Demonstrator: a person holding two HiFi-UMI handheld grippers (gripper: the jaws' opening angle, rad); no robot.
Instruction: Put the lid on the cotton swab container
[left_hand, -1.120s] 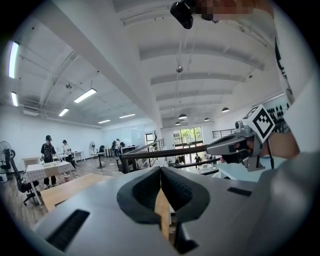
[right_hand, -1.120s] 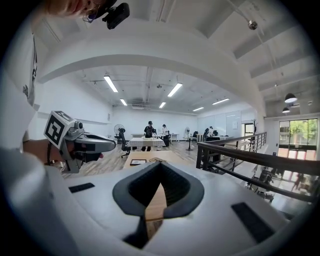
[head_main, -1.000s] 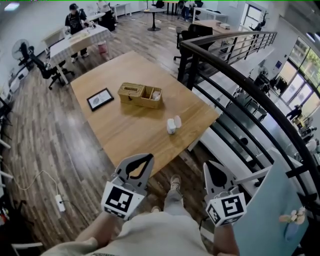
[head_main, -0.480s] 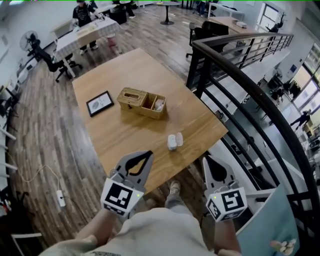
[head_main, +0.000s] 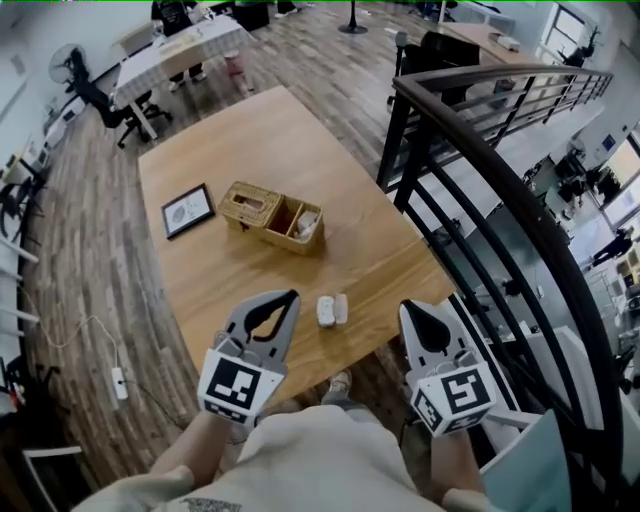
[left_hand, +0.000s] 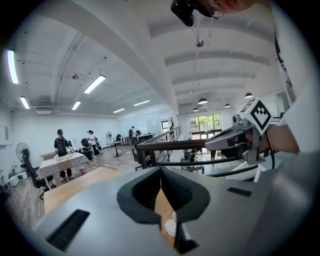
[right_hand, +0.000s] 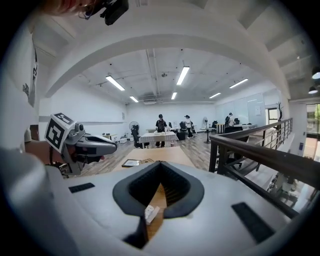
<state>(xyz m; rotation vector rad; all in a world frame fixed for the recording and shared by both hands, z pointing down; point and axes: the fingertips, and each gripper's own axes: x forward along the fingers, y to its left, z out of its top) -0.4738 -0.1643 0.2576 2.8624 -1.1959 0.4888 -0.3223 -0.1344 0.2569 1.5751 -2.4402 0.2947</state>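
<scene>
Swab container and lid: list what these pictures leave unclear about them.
- Head view: the two white pieces are too small to tell container from lid, or whether swabs are inside.
- Left gripper view: only a sliver of the pieces shows; the jaws hide the rest.
- Right gripper view: the same, a scrap between the jaws.

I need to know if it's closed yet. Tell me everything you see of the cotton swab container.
The cotton swab container is a small white, plastic-looking box standing on the wooden table close to its near edge. It is uncovered: a second small white piece, apparently its lid, lies on the table right beside it, on its right, not on top. Whether the two touch is too small to tell, and the contents cannot be made out.
</scene>
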